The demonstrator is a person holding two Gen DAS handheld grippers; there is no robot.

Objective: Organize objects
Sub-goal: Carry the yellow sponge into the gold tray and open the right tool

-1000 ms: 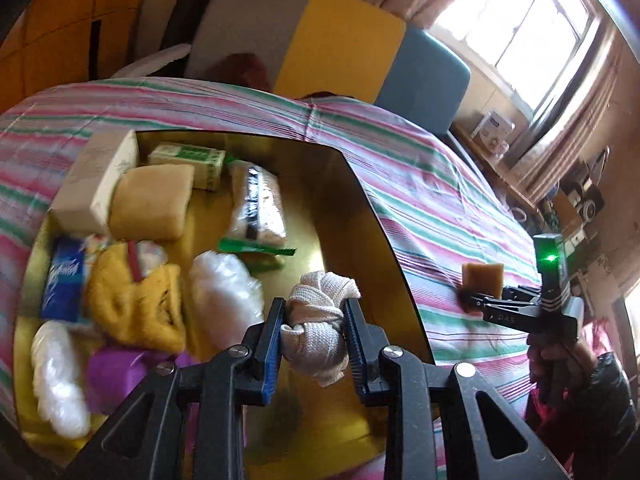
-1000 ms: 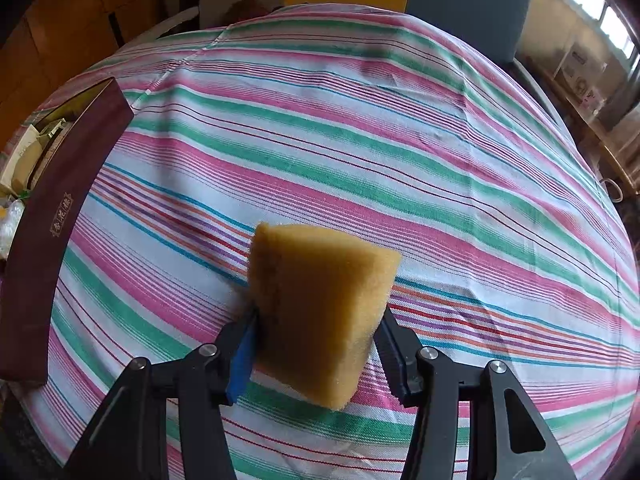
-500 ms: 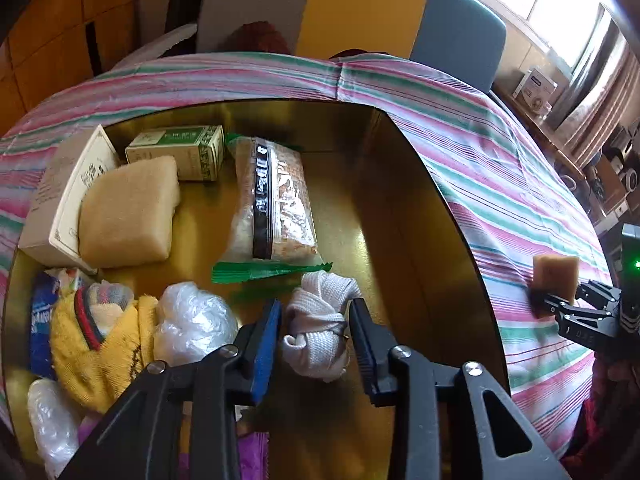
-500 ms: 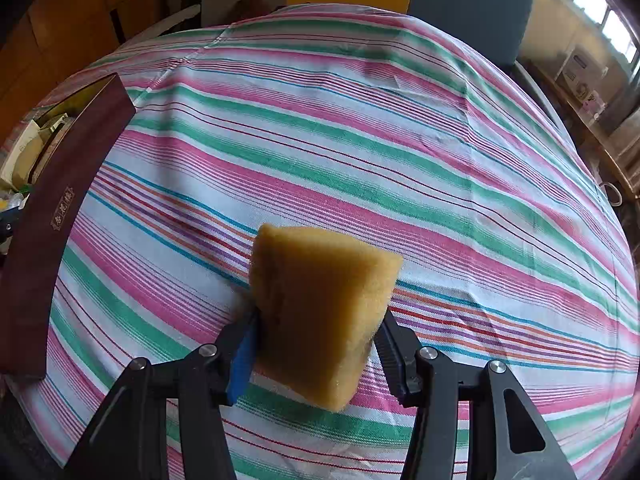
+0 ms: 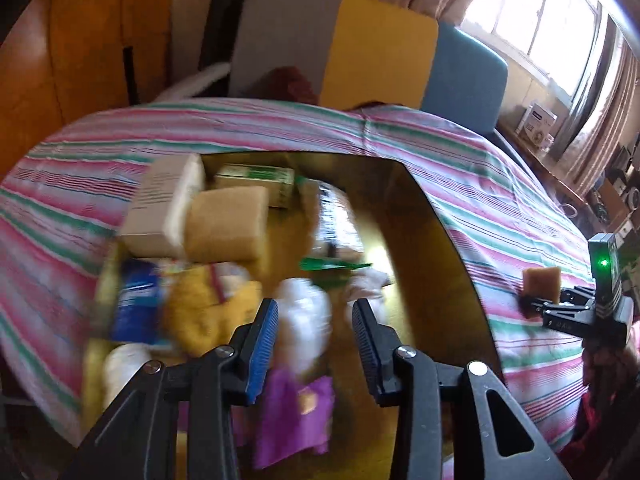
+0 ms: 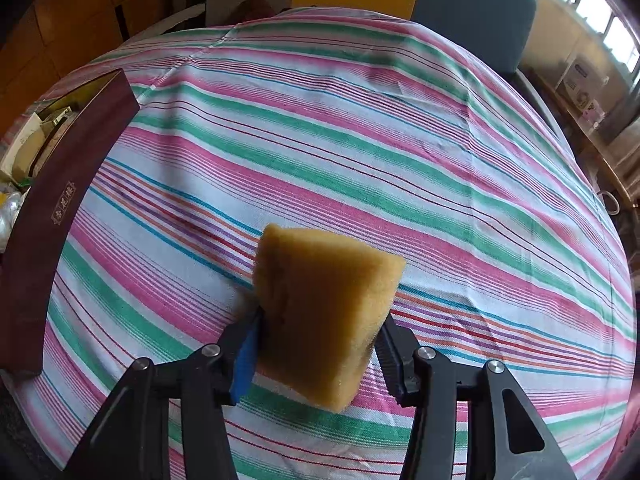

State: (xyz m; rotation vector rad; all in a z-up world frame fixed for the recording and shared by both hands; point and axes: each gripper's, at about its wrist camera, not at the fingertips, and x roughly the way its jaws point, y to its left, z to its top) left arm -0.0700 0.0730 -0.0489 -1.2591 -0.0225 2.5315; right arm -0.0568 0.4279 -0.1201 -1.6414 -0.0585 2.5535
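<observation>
Holding yellow sponge pinched in right gripper above striped tablecloth, jaws closing slightly on it. Open box lies to sponge's left, well apart; dark wall between. Left gripper hovers over box interior, jaws opening, nothing between pads; white cloth bundle lies in box beyond the jaws. Right hand is the one to carry sponge leftward over wall.

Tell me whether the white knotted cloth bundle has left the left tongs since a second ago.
Yes. The white knotted cloth bundle lies in the gold-lined box, beyond the opening left tongs.
</observation>
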